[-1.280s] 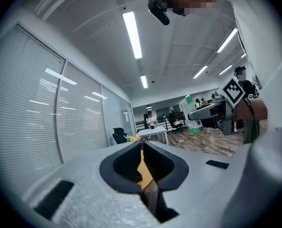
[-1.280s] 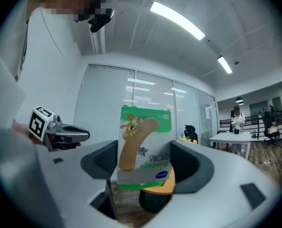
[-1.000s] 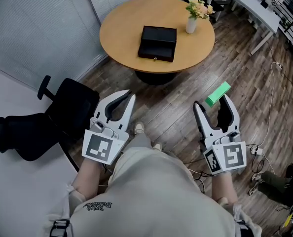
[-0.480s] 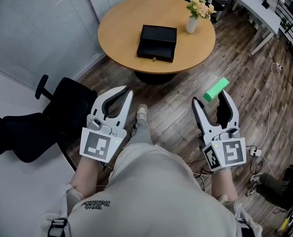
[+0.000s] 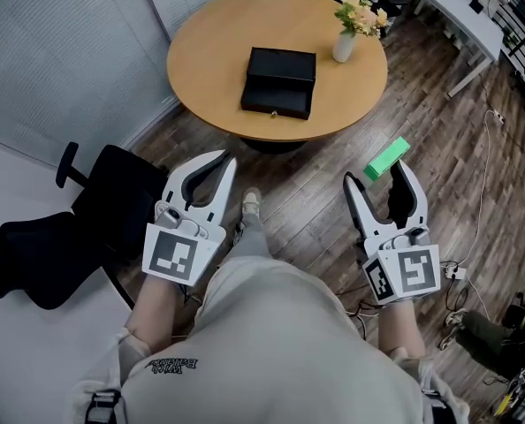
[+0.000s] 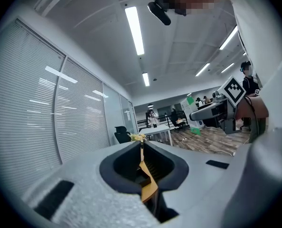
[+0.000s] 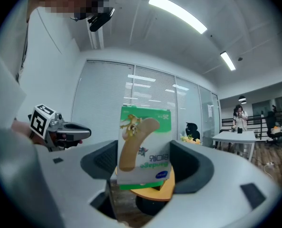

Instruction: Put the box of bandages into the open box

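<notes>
You were in the carry step, your right hand-held gripper (image 5: 377,175) clamped on the box of bandages (image 5: 388,159) at centre right and your left hand-held gripper (image 5: 223,159) closed on nothing, so next you likely needed to reach the open box (image 5: 278,81) on the counter (image 5: 209,51) at upper centre.

Office: window blinds (image 5: 59,51), swivel chair (image 5: 112,203), white desks (image 5: 448,9), ceiling strip lights (image 6: 135,30).
</notes>
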A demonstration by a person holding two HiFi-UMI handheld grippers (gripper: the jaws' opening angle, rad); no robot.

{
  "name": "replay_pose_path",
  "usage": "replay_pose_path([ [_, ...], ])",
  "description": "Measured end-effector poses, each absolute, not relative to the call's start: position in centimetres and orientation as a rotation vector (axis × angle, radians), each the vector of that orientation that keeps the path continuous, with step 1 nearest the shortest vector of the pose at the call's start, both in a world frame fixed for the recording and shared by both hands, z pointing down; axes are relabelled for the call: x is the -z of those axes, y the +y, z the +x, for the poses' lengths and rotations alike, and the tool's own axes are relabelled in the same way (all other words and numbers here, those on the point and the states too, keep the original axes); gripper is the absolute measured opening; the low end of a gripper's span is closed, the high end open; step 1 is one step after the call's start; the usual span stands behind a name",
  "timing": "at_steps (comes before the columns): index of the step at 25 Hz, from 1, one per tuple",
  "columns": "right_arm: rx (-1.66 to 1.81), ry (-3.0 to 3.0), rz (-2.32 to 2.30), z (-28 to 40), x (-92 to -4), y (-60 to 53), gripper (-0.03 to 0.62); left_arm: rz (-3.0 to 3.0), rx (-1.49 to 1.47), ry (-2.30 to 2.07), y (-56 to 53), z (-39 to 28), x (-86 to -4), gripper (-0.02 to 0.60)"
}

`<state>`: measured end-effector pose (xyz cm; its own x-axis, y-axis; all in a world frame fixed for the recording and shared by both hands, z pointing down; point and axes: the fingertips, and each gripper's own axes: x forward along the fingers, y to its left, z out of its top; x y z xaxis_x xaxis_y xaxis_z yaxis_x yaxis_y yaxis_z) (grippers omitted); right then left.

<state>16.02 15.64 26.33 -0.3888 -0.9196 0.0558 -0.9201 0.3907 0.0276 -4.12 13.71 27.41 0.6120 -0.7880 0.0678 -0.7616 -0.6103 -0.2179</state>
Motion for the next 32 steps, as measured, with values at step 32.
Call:
replay_pose_path([
  [32,-0.089,-2.470,1.679,11.7,-27.3,-6.5,0.311,-2.823,0.312,1.197,-9.0,-6.2,-30.2,0.035],
])
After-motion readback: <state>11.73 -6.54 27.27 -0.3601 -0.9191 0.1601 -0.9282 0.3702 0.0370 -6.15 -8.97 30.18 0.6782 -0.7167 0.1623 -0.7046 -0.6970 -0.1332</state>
